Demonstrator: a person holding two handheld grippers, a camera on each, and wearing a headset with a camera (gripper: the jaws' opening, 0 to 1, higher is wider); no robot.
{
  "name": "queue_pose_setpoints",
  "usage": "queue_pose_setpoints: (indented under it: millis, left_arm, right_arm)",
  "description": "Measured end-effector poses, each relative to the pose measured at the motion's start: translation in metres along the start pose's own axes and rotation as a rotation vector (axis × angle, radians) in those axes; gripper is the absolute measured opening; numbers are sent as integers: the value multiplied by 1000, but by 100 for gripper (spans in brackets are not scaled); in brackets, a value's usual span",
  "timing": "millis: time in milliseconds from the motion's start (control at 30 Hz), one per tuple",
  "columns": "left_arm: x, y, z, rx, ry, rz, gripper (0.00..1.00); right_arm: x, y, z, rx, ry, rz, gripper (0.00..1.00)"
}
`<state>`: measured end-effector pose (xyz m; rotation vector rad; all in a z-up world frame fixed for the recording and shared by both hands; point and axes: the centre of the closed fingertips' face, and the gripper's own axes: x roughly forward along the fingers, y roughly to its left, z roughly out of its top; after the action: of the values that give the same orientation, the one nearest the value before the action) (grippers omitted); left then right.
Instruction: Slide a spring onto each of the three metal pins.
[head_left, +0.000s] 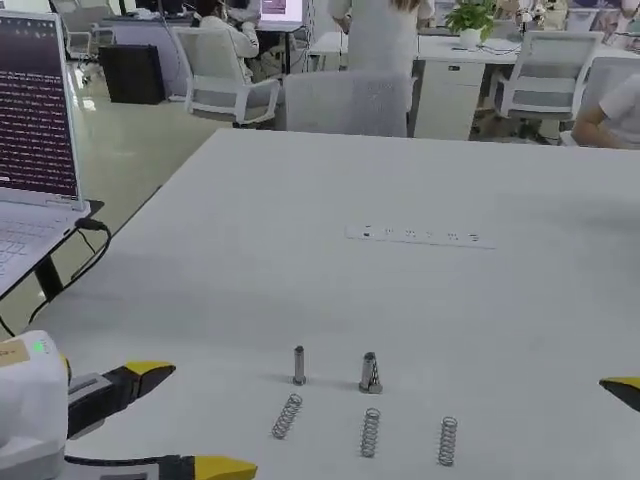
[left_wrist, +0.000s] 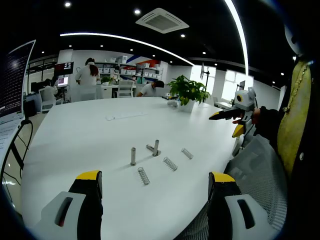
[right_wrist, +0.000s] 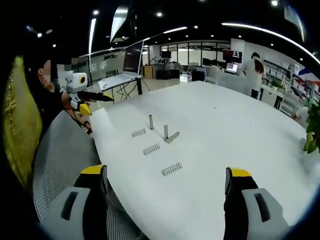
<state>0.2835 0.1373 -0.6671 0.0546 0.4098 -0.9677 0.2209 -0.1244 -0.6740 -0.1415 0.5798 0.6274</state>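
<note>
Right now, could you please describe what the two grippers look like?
Both match: the left gripper and right gripper each have two blocky grey jaws with black inner faces and yellow tips. In the head view, the left gripper's white body carries a small green light.

In the head view the grey, yellow-tipped left gripper (head_left: 208, 418) is running off the bottom and left edges, while the matching right gripper (head_left: 624, 391) is being cut by the right edge, with one yellow tip inside the frame. Ahead of the left jaws, two short silver metal pins (head_left: 370, 373) are merging into one blurred shape, too small to tell whether they are touching. Farther beyond those jaws, the open silver laptop (head_left: 30, 120) is being cropped by the left edge, its screen text unreadable.
</note>
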Motion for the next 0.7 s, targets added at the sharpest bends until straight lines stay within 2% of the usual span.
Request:
queue_pose_setpoints:
  millis: [700]
  left_arm:
    - [0, -3, 2, 4, -2, -3, 84]
  right_arm:
    - [-1, 4, -3, 2, 11, 4, 94]
